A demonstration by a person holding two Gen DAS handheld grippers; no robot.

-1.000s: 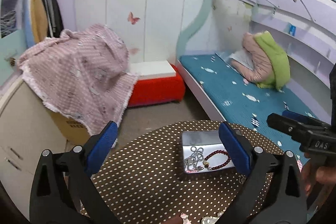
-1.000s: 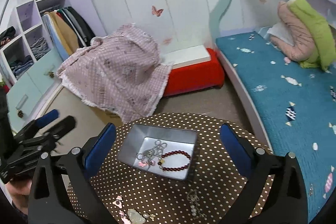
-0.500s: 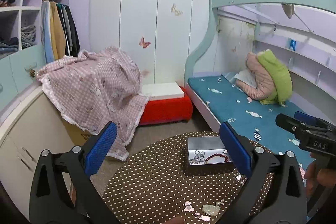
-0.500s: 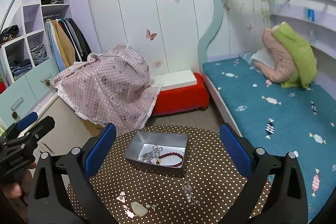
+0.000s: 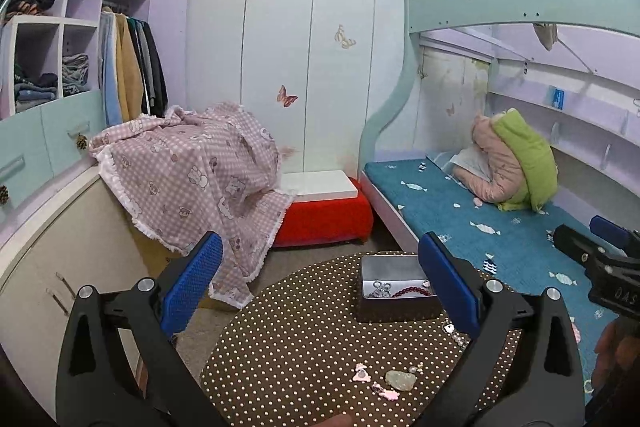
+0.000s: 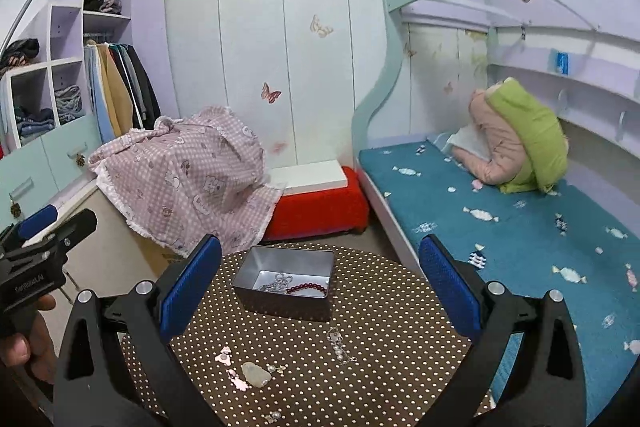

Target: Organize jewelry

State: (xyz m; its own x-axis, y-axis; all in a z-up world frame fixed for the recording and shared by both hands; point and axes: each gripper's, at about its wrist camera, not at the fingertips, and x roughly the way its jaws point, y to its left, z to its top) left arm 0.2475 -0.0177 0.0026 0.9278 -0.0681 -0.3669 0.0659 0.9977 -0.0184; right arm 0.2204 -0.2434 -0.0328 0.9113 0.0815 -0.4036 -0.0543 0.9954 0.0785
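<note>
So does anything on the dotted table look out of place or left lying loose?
Yes. Several pieces lie loose on the table outside the metal box: pink charms, a pale green pendant and a pearl chain. Only the red bead bracelet and a silver chain are inside.

Ahead, left: pink checked blanket (image 5: 192, 183) — draped over a box.
Ahead, right: bunk bed (image 6: 500, 223) — green pillow (image 6: 528, 135).
</note>
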